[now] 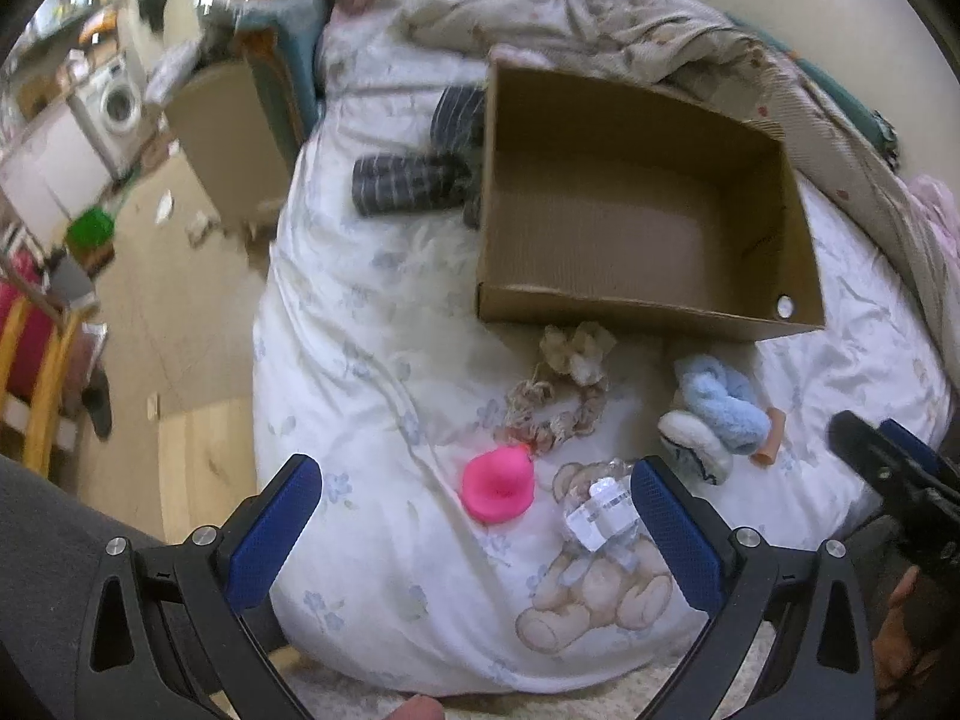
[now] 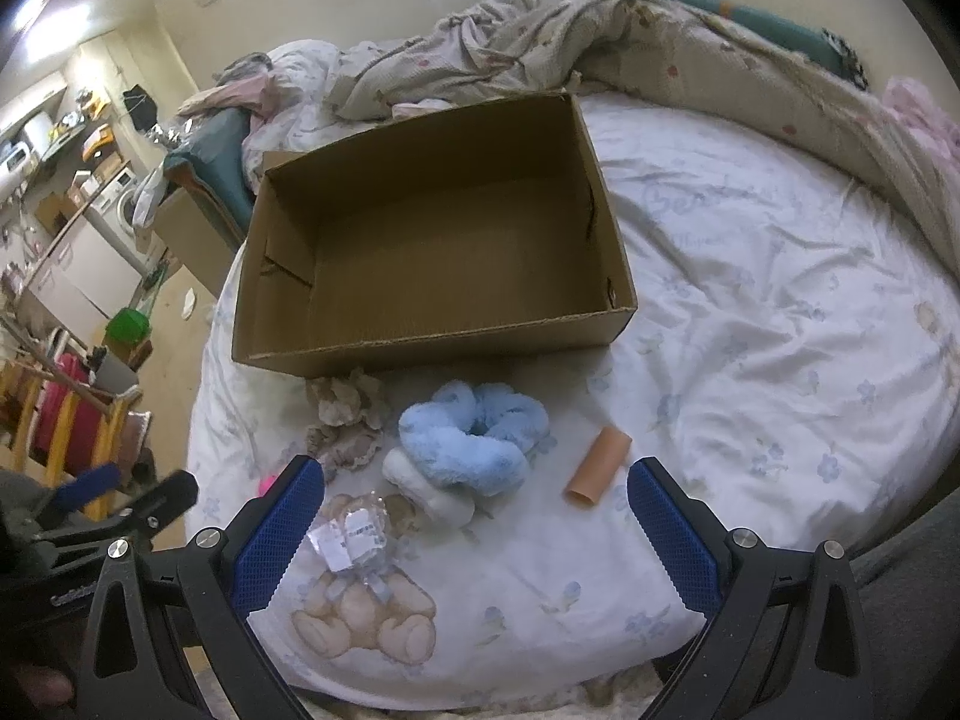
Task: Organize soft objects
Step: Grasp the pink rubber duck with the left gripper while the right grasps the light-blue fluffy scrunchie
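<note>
An empty cardboard box sits on the white bed. In front of it lie a beige floral scrunchie, a fluffy blue scrunchie, a white fluffy item, a pink soft cone-shaped object, a clear plastic packet with a label and a tan tube. My left gripper is open, just short of the pink object. My right gripper is open, just short of the blue scrunchie.
Dark striped socks lie left of the box. A crumpled quilt covers the bed's far side. A second cardboard box stands beside the bed. The floor at left holds a washing machine and clutter.
</note>
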Action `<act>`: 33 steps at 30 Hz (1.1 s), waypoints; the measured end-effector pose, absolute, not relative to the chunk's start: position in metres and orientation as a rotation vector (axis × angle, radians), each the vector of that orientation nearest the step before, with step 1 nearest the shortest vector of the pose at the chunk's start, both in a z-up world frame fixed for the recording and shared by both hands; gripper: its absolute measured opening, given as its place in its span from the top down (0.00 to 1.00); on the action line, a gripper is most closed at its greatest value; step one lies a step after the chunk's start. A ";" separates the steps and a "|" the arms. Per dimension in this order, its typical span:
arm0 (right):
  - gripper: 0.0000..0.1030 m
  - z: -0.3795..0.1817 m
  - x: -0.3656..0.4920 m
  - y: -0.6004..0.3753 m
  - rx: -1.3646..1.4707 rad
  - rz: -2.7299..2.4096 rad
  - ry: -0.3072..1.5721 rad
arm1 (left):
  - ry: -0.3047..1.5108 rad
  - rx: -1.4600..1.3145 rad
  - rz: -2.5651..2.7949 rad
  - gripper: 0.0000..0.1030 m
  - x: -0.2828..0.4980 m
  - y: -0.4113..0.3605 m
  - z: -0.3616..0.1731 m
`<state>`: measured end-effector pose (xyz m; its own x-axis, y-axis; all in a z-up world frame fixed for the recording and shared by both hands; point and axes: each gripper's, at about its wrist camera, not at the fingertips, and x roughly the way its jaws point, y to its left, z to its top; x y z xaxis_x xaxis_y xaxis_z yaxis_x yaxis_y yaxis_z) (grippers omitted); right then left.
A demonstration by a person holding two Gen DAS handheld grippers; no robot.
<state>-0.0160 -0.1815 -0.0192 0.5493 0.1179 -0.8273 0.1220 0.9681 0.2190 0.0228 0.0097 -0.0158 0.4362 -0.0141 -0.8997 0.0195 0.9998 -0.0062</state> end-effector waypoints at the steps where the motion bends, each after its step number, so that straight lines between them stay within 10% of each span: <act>1: 0.00 -0.018 -0.012 -0.185 0.271 -0.001 1.002 | 1.136 0.003 -0.011 0.00 0.026 0.012 -0.018; 17: 0.00 -0.044 0.012 -0.220 0.414 -0.017 1.117 | 1.428 -0.052 -0.013 0.06 0.074 0.007 -0.083; 26: 0.00 -0.059 0.015 -0.224 0.439 -0.031 1.178 | 1.513 -0.091 -0.001 0.40 0.091 0.009 -0.125; 28: 0.00 -0.060 0.016 -0.223 0.437 -0.025 1.183 | 1.532 -0.125 -0.013 0.60 0.091 0.012 -0.131; 33: 0.00 -0.063 0.019 -0.219 0.435 -0.009 1.200 | 1.502 -0.161 -0.029 0.62 0.087 0.019 -0.125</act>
<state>0.0188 -0.2193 -0.0628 0.3729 0.2207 -0.9013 0.2344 0.9174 0.3216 0.0868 0.0194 -0.1252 0.0702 -0.1189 -0.9904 -0.0809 0.9889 -0.1244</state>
